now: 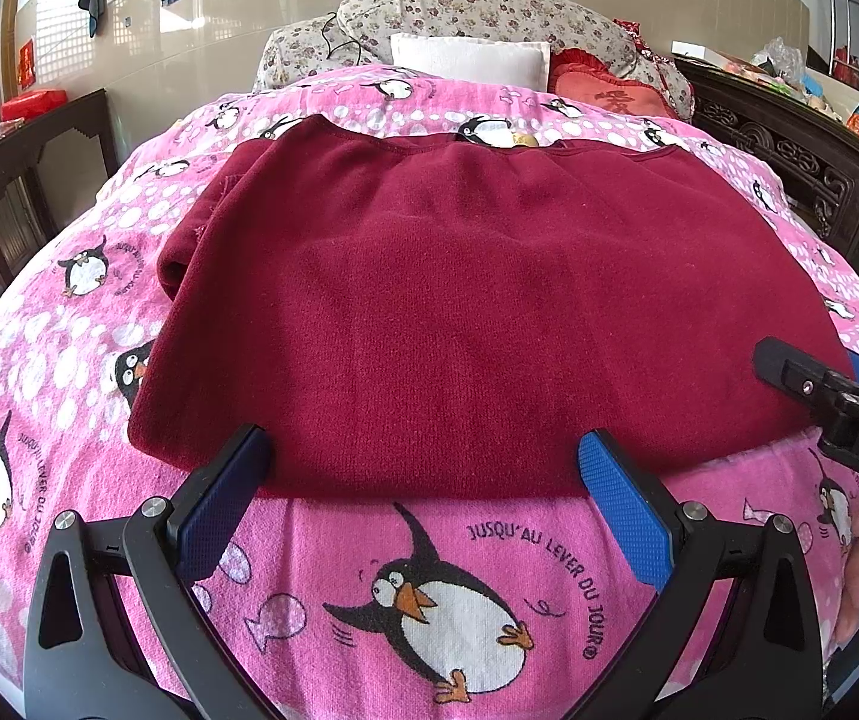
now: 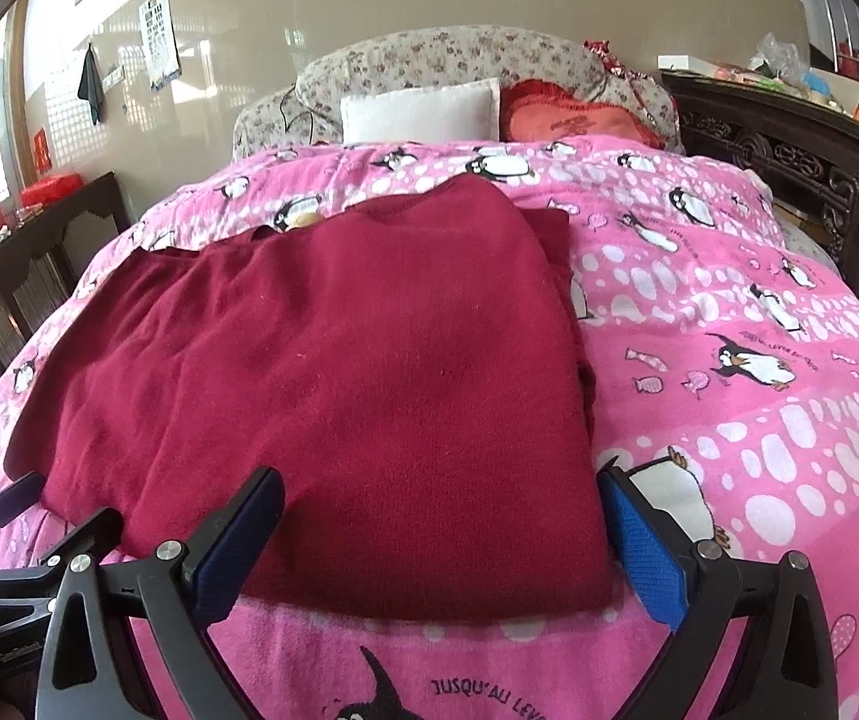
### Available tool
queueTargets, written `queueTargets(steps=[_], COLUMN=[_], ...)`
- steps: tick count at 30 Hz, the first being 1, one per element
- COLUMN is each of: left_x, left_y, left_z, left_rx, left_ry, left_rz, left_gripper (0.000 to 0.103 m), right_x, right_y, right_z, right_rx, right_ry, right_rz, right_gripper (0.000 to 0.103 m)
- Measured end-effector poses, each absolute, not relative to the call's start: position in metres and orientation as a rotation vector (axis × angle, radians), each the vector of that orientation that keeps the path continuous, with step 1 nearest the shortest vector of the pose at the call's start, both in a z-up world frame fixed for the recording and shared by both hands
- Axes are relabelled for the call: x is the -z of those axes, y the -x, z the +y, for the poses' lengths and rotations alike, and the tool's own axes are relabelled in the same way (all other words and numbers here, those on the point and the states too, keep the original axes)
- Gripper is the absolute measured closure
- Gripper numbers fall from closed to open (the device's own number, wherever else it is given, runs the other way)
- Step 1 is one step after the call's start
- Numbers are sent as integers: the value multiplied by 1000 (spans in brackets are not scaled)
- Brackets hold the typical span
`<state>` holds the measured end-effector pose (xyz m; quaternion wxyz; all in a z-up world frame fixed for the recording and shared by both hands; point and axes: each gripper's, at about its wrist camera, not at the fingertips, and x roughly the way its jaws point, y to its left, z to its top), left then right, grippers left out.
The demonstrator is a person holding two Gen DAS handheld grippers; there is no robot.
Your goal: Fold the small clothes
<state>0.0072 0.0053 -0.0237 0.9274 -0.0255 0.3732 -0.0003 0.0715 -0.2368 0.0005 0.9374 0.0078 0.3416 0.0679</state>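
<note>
A dark red garment (image 1: 477, 300) is laid flat on the pink penguin-print blanket (image 1: 429, 588), filling the middle of the left wrist view; its sides are folded in, with a rolled sleeve edge seen at 9 o'clock. In the right wrist view the same garment (image 2: 333, 372) is spread from centre towards 9 o'clock, a folded-under layer showing along its 3 o'clock side.

The left gripper (image 1: 423, 456) is held wide open at the garment's near hem, at 6 o'clock, blue pads (image 1: 621, 510) apart and nothing clamped between them. The right gripper (image 2: 441, 504) is likewise held wide open over the near right corner of the garment, nothing gripped; whether the pads touch the cloth cannot be told. In the left wrist view the right gripper (image 1: 819, 384) is seen entering at 3 o'clock, beside the garment's edge.

Further out, at 12 o'clock, a white pillow (image 1: 470, 60) and a red cushion (image 1: 609, 93) are propped against a floral quilt (image 1: 477, 15). Dark carved furniture (image 1: 789, 150) is seen at 2 o'clock.
</note>
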Motion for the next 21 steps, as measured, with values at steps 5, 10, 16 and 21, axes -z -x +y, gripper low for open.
queueTargets(steps=[5, 10, 16, 21], left_x=[24, 23, 23, 23], left_y=[-7, -8, -8, -8], left_z=[5, 7, 8, 7], left_rx=[0, 1, 0, 1], left_ry=[51, 52, 51, 51], left_rz=[764, 763, 762, 761], left_gripper=[0, 0, 0, 0], right_x=[-4, -6, -6, -6], right_y=[-66, -61, -59, -60], right_z=[-237, -239, -239, -238], right_rx=[-156, -165, -166, -163], right_ry=[-20, -34, -33, -28], right_rz=[660, 631, 622, 626], right_gripper=[1, 1, 1, 1])
